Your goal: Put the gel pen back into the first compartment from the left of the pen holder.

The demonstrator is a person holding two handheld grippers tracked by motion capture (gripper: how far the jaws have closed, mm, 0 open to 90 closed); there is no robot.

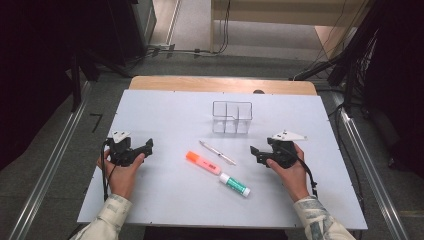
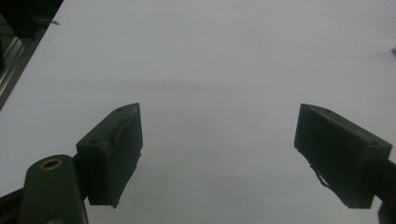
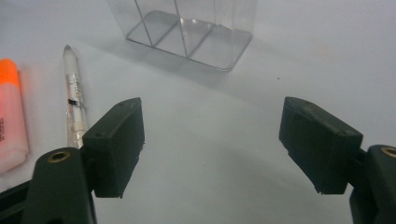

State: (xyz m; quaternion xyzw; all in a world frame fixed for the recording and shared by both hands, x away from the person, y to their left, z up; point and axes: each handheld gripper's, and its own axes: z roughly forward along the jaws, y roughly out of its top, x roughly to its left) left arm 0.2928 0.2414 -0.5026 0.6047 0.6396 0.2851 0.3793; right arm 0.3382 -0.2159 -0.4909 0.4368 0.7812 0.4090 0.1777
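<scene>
Left gripper (image 1: 145, 148) rests low over the white tabletop (image 1: 165, 107), held in the person's left hand (image 1: 120, 172). Its fingers (image 2: 114, 154) stand wide apart with nothing between them; in the left gripper view bare tabletop lies between and ahead of them.

Right gripper (image 1: 256, 153) is likewise held low in the right hand (image 1: 290, 172). Its fingers (image 3: 116, 144) are spread wide and hold nothing. The two grippers face each other across the middle of the tabletop, well apart.

Between the two sets of fingers lie three items, none touched. The highlighter (image 1: 203, 162), orange with a white end, lies slanted, nearer the left fingers than the other two but apart from them. The pen (image 1: 218, 153), clear-bodied, lies just beyond the highlighter and near the right fingers; in the right gripper view it runs past the outer side of the left-hand finger, with the highlighter outside it again at the picture's edge. The glue stick (image 1: 235, 184), white and green, lies off the highlighter's near end, nearer the person than either set of fingers.

The organiser (image 1: 232, 118), a clear box with inner partitions, stands upright beyond the pen; in the right gripper view it is ahead of the fingers, slightly toward the left-hand one, well apart. Its compartments appear empty.
</scene>
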